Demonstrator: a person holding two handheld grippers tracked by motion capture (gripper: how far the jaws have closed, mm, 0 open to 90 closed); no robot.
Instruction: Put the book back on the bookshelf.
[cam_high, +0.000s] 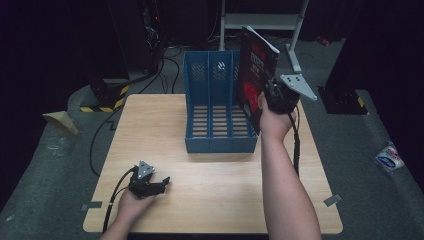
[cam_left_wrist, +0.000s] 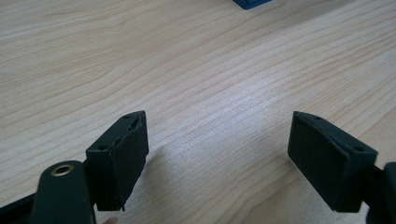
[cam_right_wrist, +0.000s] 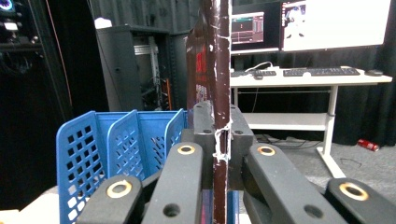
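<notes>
My right gripper (cam_high: 267, 100) clamps the dark red-covered book (cam_high: 255, 75) upright, just right of the blue slotted plastic file rack (cam_high: 220, 122); left gripper (cam_left_wrist: 217, 154) idle, jaws apart.

- Looks like a lab or recording studio, dim and hung with black curtains all round.
- Grey carpet underfoot, with cables (cam_high: 100, 135) trailing across it and a yellow-and-black hazard-striped base (cam_high: 102, 100) beside the light wooden tabletop (cam_high: 220, 200).
- Behind, a white desk (cam_right_wrist: 308, 79) carrying lit monitors (cam_right_wrist: 334, 23), a keyboard (cam_right_wrist: 320, 71) and a mouse.
- To the left, dark equipment racks (cam_right_wrist: 135, 70) with wiring and small indicator lights.
- Tape marks (cam_high: 332, 200) stuck on the floor near the tabletop's corners.
</notes>
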